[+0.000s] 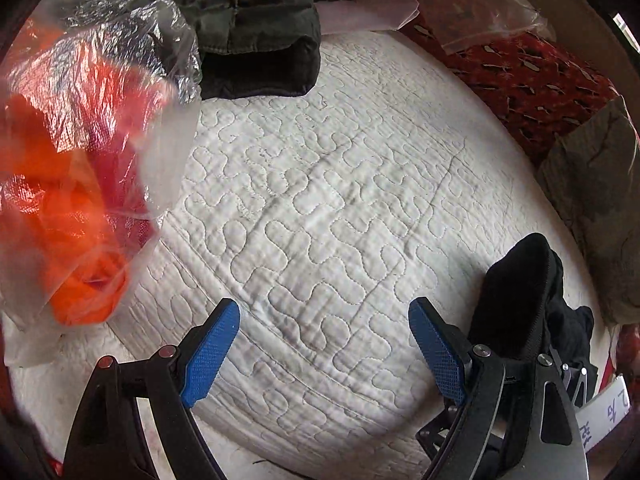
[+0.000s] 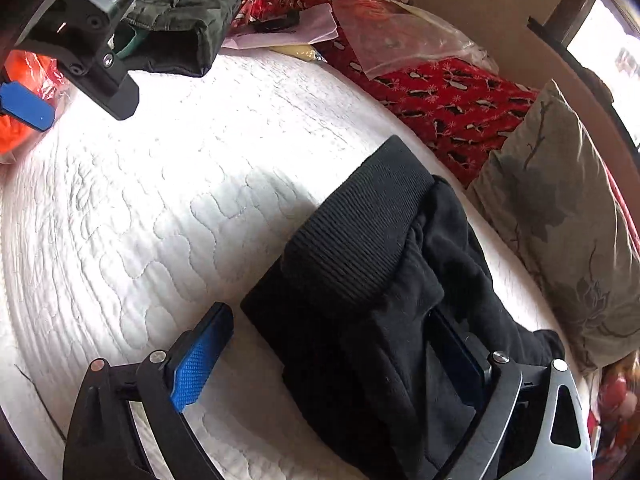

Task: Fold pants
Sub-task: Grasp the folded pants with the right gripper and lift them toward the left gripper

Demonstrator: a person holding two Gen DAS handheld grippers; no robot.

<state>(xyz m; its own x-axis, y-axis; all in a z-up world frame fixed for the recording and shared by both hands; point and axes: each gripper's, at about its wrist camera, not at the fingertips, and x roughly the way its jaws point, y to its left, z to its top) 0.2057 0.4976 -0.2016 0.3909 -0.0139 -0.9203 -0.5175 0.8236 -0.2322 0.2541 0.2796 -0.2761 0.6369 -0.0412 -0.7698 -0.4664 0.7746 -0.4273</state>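
The black pants (image 2: 384,280) are lying bunched on the white quilted mattress (image 2: 140,220), w/ the ribbed cuff (image 2: 360,228) sitting on top of the heap. The right gripper (image 2: 340,356) is standing wide, and the bundle is lying between its jaws; the right-side pad is hidden behind the cloth, so I cannot tell if it is touching. Nothing is being pinched, as far as I can see.

The left gripper (image 1: 324,348) is also standing wide, holding nothing, pointing over bare mattress (image 1: 320,200). The pants (image 1: 520,300) are showing just beside its right finger. Ahead and to its left a clear plastic bag w/ orange cloth (image 1: 72,200) is lying near; a dark green garment (image 1: 248,28) is further ahead, well apart from the fingers.

Judging from this, the folding is only beginning: the pants are still a heap, not spread flat. The next move probably calls for each gripper to find one edge, e.g. the cuff or the waistband, close on a thin layer only, and pull apart to flatten the legs. The thick bunch may be slipping if too much cloth is taken.
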